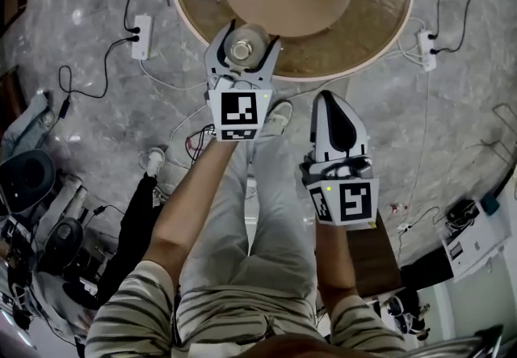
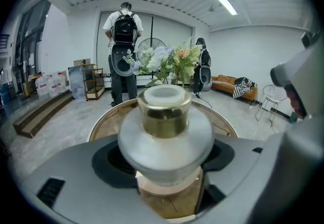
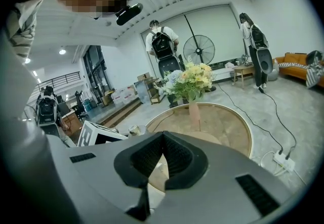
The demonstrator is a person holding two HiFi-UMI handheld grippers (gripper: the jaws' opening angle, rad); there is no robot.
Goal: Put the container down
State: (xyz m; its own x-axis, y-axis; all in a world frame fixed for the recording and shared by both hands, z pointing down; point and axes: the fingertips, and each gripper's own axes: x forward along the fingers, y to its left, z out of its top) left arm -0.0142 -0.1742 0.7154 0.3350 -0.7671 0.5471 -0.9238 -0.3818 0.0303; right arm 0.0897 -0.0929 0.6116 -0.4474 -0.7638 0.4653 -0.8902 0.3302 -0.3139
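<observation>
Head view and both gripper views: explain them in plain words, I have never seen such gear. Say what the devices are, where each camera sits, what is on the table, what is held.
No robot here: a person holds a hand-held gripper in each hand. The head view looks down from the person's head; each gripper view looks along one gripper's jaws. The left hand-held gripper grips a frosted container with a gold neck over the near edge of the round table, which carries a vase of flowers. The right hand-held gripper is shut and empty, above the floor.
</observation>
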